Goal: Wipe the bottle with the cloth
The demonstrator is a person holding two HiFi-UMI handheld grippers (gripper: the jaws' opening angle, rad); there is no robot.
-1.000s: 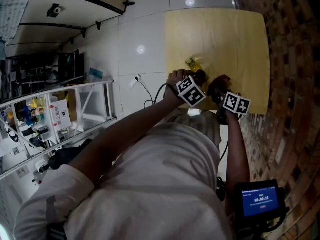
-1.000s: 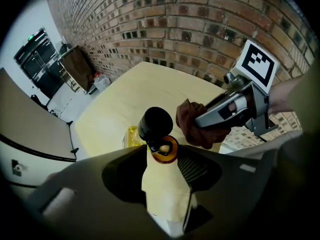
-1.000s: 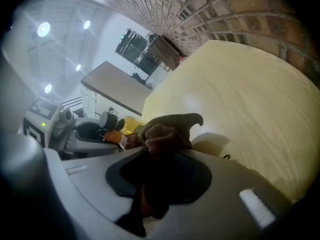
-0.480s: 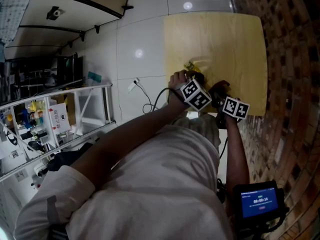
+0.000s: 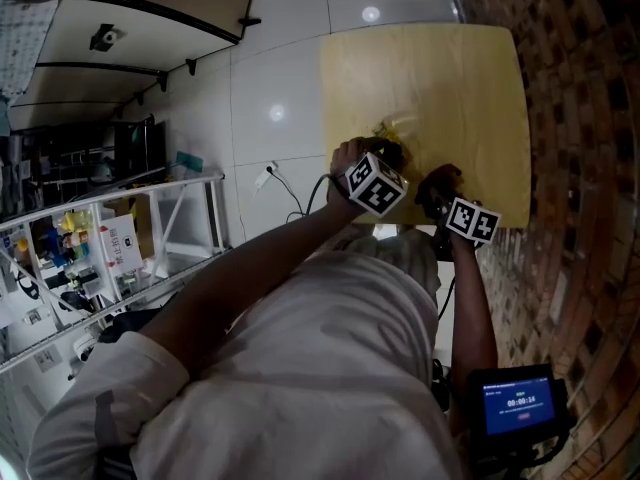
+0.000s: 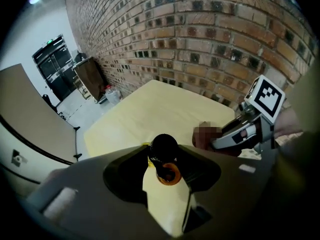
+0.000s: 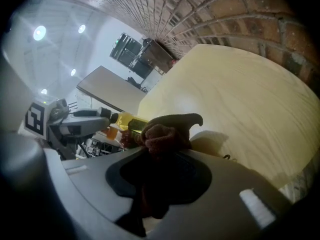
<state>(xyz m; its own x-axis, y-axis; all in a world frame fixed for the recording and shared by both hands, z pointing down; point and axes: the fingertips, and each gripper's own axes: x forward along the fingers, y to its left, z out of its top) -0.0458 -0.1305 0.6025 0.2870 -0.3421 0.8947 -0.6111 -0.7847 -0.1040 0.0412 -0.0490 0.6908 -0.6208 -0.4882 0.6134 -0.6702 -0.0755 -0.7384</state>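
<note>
Mid-wipe: bottle (image 7: 129,121) gripped in just-tightened left hand-held gripper (image 6: 164,152), cloth (image 7: 167,131) pinched in right hand-held gripper (image 7: 162,150). Next, likely: rub cloth along bottle.

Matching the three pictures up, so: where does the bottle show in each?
Head view: bottle, a yellow bit above centre.
Left gripper view: centre, black cap towards the camera.
Right gripper view: left of centre, beside the cloth.
Shared landmark: the pale wooden table.

Over the near edge of the desk (image 5: 470,78), the left claw (image 5: 385,151), its jaws just closed further, holds a yellow bottle (image 5: 392,128); the right claw (image 5: 437,186) hangs nearer the desk's right corner.
</note>
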